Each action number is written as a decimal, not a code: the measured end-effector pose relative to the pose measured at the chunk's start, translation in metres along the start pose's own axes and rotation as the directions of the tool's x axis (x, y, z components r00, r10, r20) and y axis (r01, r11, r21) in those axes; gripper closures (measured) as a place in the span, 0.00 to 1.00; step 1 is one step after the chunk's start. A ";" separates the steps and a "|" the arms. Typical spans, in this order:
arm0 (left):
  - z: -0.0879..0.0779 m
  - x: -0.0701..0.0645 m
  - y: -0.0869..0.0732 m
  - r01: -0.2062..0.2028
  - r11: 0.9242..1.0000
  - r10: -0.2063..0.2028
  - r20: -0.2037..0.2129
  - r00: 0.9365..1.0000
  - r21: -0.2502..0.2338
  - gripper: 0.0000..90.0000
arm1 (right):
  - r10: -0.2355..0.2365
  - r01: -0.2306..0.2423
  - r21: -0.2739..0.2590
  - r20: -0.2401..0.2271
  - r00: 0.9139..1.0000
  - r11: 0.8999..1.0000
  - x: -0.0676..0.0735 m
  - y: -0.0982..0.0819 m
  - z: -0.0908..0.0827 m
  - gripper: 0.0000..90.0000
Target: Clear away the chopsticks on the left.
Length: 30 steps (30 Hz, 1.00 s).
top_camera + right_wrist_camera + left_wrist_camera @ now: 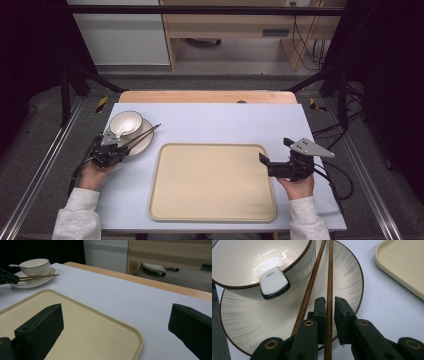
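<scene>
A white bowl [125, 122] with a dark rim stands on a ribbed white plate [140, 147] at the table's left. In the bowl lies a white spoon [273, 282], its handle end over the rim. Two brown chopsticks [148, 132] lie across the plate beside the bowl. My left gripper [330, 302] is shut on the right-hand chopstick [329, 270] at the plate's near edge; the other chopstick runs just outside its left jaw. My right gripper [276, 151] is open with nothing in it, low over the right rim of the beige tray [212, 182].
The tray takes up the table's middle and front. A wooden strip [207, 96] runs along the table's far edge, with dark frame rails [47, 160] along both sides. Bare grey tabletop [225, 122] lies behind the tray.
</scene>
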<state>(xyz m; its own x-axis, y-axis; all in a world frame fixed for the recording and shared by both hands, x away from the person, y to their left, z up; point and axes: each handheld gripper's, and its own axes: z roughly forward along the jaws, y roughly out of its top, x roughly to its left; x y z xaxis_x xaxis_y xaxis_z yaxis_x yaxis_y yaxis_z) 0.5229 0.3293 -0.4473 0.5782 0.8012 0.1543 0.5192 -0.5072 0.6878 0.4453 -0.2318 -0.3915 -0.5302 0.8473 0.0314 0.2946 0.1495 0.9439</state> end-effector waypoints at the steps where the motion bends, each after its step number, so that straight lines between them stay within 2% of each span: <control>1: 0.001 0.000 0.000 0.003 1.000 -0.003 0.002 1.000 0.005 0.88 | -0.001 0.001 0.000 -0.001 1.000 1.000 0.000 0.000 0.000 0.00; 13: 0.003 0.001 0.000 0.022 1.000 -0.022 0.013 1.000 0.011 0.93 | 0.001 -0.001 0.005 -0.001 1.000 1.000 0.000 0.000 0.001 0.00; 17: 0.001 0.001 0.001 0.048 0.999 -0.048 0.009 0.999 -0.006 0.93 | 0.001 -0.001 0.009 -0.003 1.000 1.000 0.001 -0.001 0.001 0.00; 21: -0.004 0.000 0.004 0.058 0.998 -0.058 0.007 0.998 -0.019 0.93 | 0.001 -0.001 0.012 0.002 1.000 1.000 0.000 -0.001 0.002 0.00; 30: -0.013 -0.012 0.011 0.104 0.993 -0.104 -0.010 0.994 -0.063 0.93 | 0.005 -0.005 0.007 0.005 1.000 1.000 -0.001 0.000 -0.001 0.00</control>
<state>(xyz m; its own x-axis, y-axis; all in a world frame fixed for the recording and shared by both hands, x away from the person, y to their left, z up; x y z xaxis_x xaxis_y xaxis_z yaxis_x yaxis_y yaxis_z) 0.5134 0.3180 -0.4318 0.5144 0.8529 0.0889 0.5354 -0.4004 0.7436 0.4450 -0.2330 -0.3910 -0.5250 0.8504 0.0344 0.3030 0.1490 0.9413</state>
